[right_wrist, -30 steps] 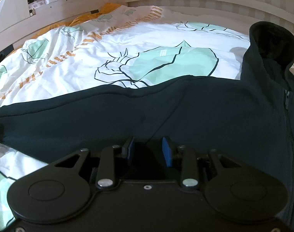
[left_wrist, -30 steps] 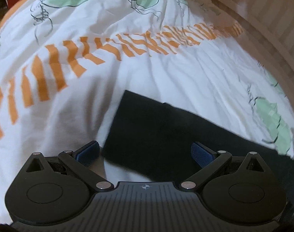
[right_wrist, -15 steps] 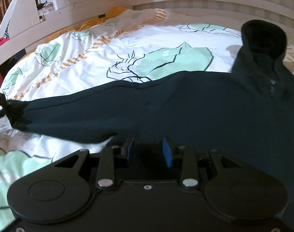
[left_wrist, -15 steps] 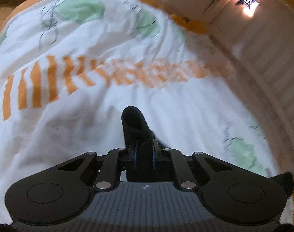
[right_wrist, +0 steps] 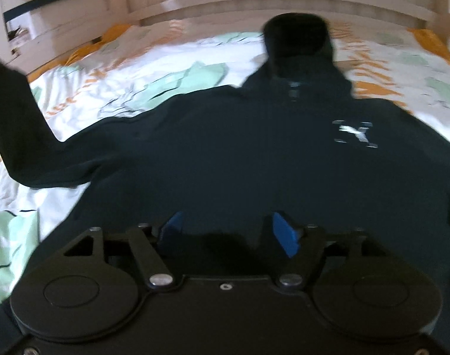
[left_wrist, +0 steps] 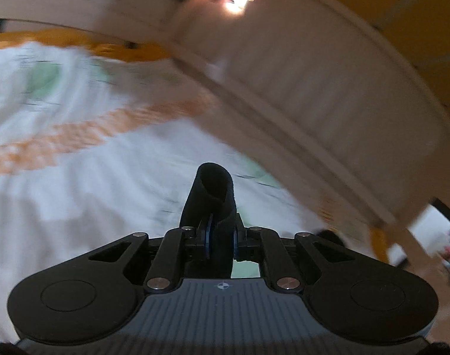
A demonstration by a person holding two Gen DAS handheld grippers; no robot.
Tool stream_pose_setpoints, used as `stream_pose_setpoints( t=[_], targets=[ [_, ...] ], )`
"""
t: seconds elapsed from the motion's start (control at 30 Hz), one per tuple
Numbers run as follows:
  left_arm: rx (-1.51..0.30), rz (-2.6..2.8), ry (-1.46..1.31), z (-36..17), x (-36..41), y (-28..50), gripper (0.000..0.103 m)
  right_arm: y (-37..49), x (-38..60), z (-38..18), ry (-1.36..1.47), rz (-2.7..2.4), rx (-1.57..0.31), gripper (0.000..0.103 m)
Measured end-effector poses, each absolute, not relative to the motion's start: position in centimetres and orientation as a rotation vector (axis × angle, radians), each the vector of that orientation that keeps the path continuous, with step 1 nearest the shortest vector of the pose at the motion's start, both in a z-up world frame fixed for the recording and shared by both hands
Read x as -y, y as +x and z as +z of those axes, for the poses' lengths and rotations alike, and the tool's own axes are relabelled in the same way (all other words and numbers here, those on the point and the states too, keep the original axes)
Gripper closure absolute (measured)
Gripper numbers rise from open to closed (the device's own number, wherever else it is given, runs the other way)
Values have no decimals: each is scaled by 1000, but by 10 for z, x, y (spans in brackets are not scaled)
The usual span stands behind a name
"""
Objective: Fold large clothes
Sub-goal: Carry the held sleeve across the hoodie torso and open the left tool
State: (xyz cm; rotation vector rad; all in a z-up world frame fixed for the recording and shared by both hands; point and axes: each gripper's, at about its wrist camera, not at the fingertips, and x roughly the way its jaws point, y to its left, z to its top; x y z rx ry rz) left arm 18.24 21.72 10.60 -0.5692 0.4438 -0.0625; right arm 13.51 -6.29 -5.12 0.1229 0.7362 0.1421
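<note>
Left tongs (left_wrist: 220, 244) clamped on sleeve cuff (left_wrist: 214, 192), raised off bed (right_wrist: 195, 59) — hoodie (right_wrist: 239, 153) body flat, rightward. Right tongs (right_wrist: 229, 233) wide, empty, over hem — nearer torso.

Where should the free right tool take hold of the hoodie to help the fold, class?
Grip the hoodie's bottom hem, coming from the near edge: it lies flat just ahead of the open right tool. The left tool already pinches the cuff.
</note>
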Motion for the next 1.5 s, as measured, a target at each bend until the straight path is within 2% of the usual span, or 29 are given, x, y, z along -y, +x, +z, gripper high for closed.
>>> stream_pose_setpoints(
  t=[0.2, 0.53, 0.63, 0.73, 0.9, 0.93, 1.1, 1.43, 1.5],
  targets=[
    [-488, -240, -541, 96, -123, 210, 91, 116, 96, -50, 201, 68, -717, 25],
    [-681, -361, -502, 7, -14, 245, 90, 101, 127, -50, 275, 10, -703, 24],
    [-702, -380, -473, -9, 1, 243, 84, 102, 131, -52, 289, 3, -708, 24],
    [-705, -433, -458, -9, 7, 237, 76, 102, 134, -52, 299, -3, -710, 24],
    [-621, -467, -379, 9, -1, 207, 41, 106, 138, -50, 316, 2, -710, 24],
    [-607, -453, -360, 11, -6, 199, 39, 106, 138, -49, 315, 8, -708, 23],
    [-590, -313, -280, 2, -42, 168, 37, 120, 139, -41, 338, 54, -695, 23],
    [-771, -113, -120, -66, -71, 151, 37, 175, 124, -53, 410, 187, -742, 24],
    [-771, -97, -98, -77, -73, 148, 31, 183, 121, -60, 425, 190, -773, 24]
  ],
)
